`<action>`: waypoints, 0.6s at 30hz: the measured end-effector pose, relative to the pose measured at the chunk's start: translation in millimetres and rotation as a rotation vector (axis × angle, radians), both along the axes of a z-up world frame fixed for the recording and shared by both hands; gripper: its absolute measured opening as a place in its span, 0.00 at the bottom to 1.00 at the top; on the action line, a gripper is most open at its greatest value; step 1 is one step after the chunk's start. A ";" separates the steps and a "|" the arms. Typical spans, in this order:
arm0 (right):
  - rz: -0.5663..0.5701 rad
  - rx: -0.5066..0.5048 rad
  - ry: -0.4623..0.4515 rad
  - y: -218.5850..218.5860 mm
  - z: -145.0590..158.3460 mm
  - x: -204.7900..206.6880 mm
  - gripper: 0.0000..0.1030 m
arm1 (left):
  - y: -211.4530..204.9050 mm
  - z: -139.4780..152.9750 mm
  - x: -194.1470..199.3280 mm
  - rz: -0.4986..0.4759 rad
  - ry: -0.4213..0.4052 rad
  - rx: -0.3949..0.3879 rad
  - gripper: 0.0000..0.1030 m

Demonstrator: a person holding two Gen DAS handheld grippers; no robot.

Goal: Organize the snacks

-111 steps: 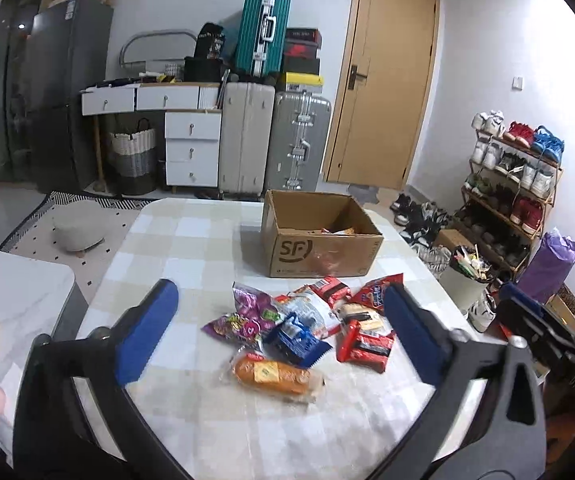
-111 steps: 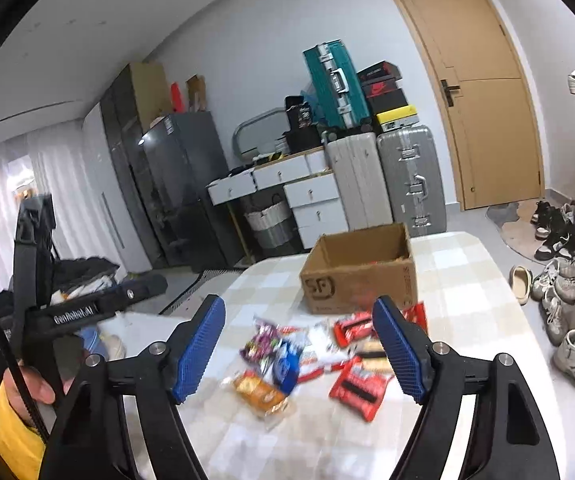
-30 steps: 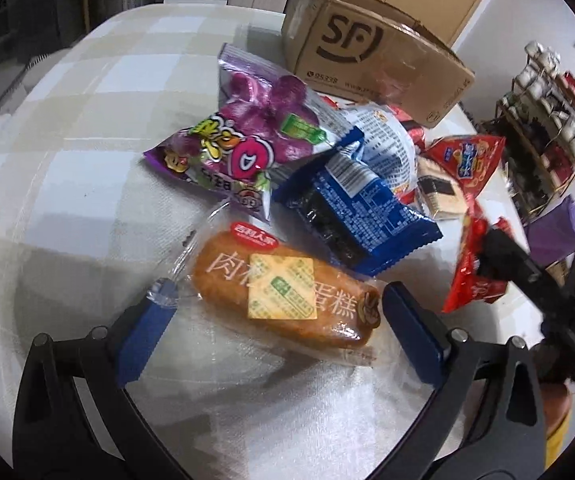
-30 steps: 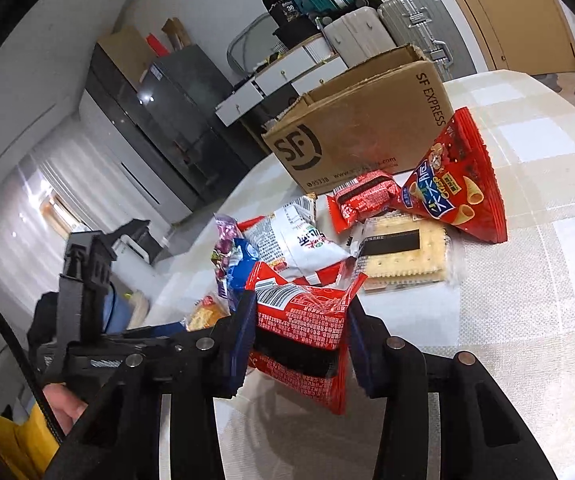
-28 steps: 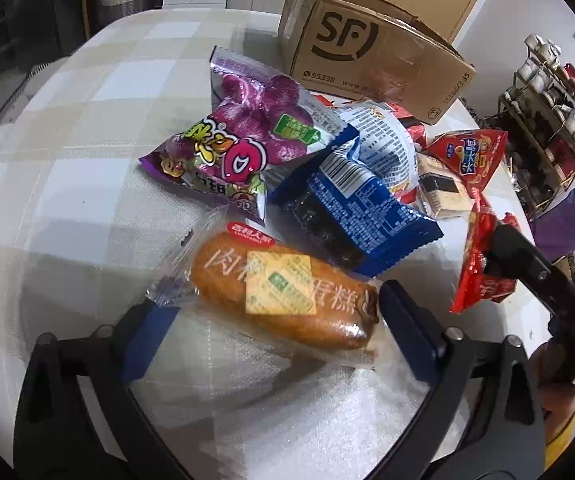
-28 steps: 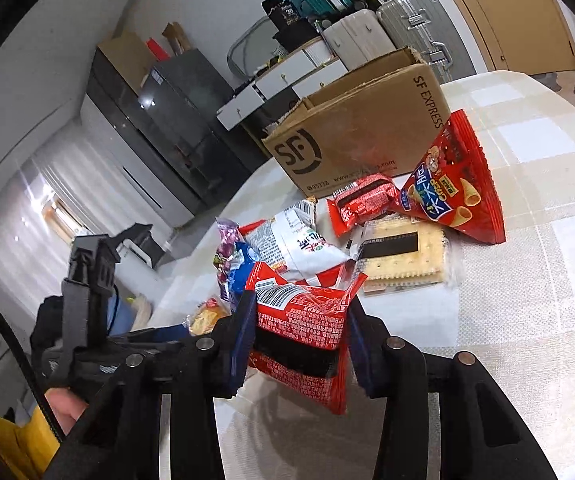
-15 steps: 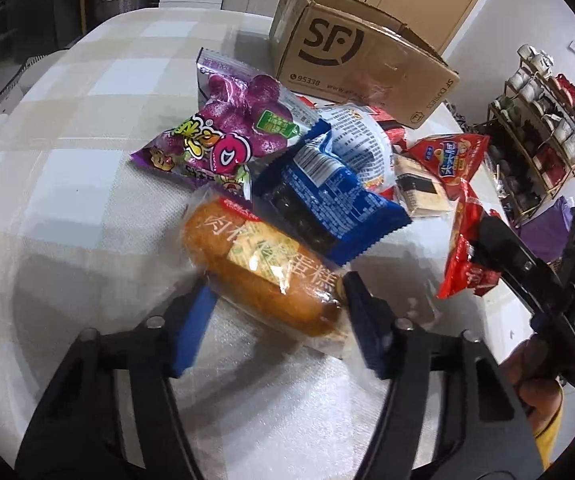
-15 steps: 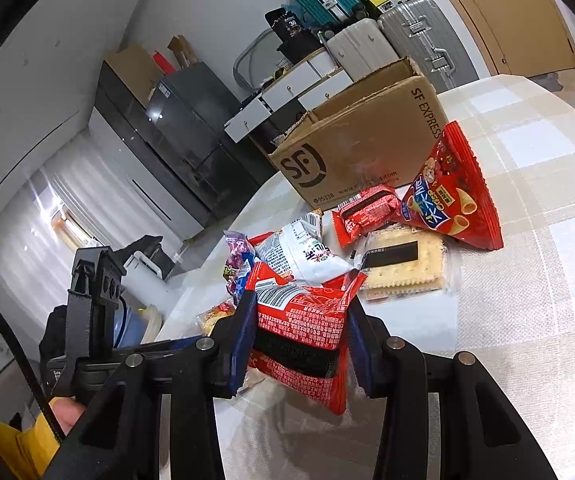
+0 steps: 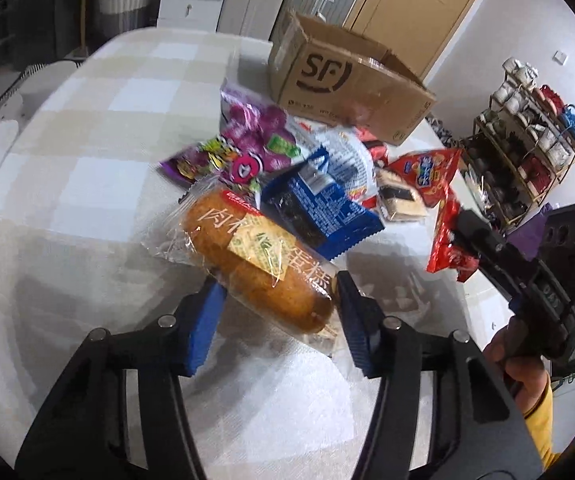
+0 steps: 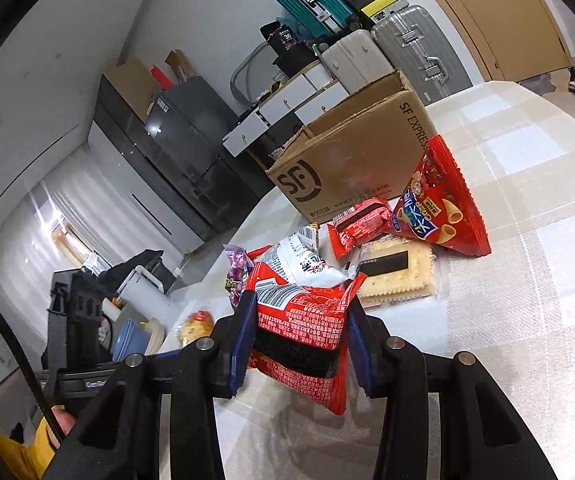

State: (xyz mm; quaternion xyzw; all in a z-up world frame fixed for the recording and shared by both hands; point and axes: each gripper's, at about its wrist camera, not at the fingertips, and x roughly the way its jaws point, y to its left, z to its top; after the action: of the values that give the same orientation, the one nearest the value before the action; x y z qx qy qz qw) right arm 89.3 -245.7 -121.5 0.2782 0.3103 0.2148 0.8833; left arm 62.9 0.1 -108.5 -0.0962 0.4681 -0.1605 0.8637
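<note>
A golden wrapped cake [image 9: 255,256] hangs tilted just above the checked table [image 9: 87,176]. My left gripper [image 9: 277,292] has its blue pads pressing on the cake's near end, and its jaws are still closing. My right gripper [image 10: 299,308] is shut on a red and black snack packet [image 10: 299,332], held off the table. That packet [image 9: 445,240] also shows at the right of the left wrist view. An open SF cardboard box [image 9: 343,80] stands behind the pile of loose snacks.
Left on the table are a purple candy bag [image 9: 247,148], a blue packet [image 9: 319,208], a white packet [image 9: 347,156], a cracker pack [image 10: 395,272] and a red cone-snack bag [image 10: 443,208]. A shoe rack [image 9: 527,128] stands past the table's right edge.
My left gripper's jaws came together on the wrapped cake and raised it off the table. The right gripper kept hold of the red packet and barely moved.
</note>
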 end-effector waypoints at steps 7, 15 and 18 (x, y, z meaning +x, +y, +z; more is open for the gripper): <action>-0.012 -0.009 -0.008 1.4 20.6 -14.7 0.41 | 17.5 38.3 -19.0 -0.001 -0.112 -0.020 0.51; -0.025 -0.057 -0.109 8.1 86.1 -33.8 0.41 | 25.5 87.1 -42.2 -0.033 -0.241 -0.009 0.51; -0.019 -0.086 -0.144 14.1 107.5 -39.1 0.41 | 26.5 105.9 -48.6 -0.045 -0.287 -0.013 0.51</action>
State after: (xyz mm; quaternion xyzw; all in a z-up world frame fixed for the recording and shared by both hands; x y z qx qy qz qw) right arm 50.2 -231.6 -14.1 0.2270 0.2524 0.2122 0.9164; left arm 14.3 26.6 -2.6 -0.0673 0.3410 -0.1950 0.9172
